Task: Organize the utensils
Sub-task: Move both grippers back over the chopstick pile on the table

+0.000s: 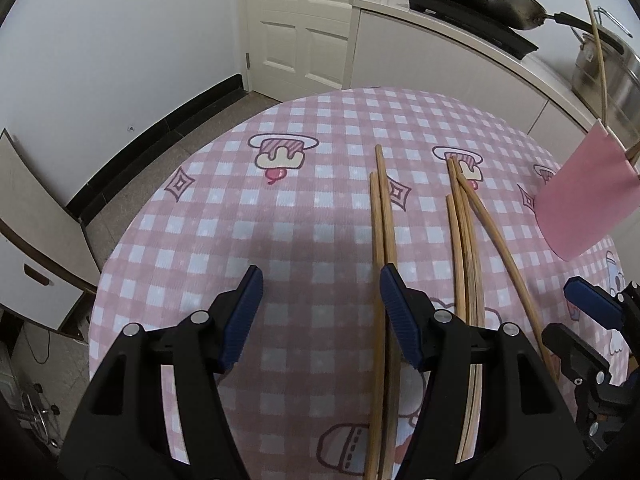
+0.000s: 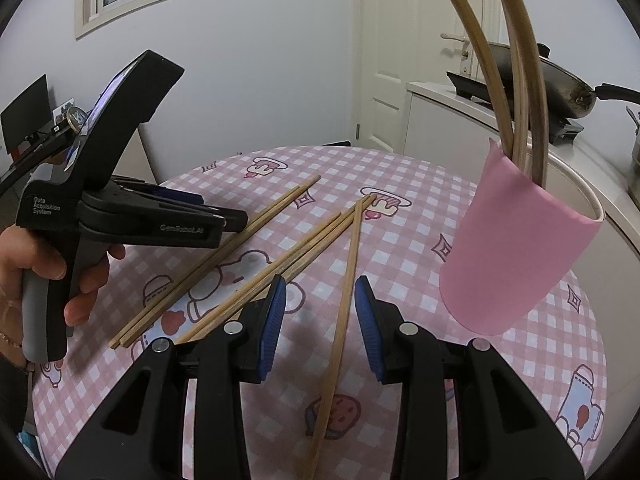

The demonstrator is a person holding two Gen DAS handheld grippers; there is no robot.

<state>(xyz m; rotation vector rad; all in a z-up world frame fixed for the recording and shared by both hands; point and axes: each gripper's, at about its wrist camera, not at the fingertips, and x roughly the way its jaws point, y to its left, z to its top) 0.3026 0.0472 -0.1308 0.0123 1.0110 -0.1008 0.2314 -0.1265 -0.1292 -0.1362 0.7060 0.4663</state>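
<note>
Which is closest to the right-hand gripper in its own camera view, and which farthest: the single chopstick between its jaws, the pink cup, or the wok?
From the right gripper:
1. Single chopstick, running between its open jaws.
2. Pink cup, to the right, holding chopsticks.
3. Wok, far right on the counter behind.

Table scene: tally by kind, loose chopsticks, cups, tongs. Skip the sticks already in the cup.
loose chopsticks: 6 (bundles overlap, could be off by one)
pink cup: 1
tongs: 2, left tongs and right tongs
Total: 9
</note>
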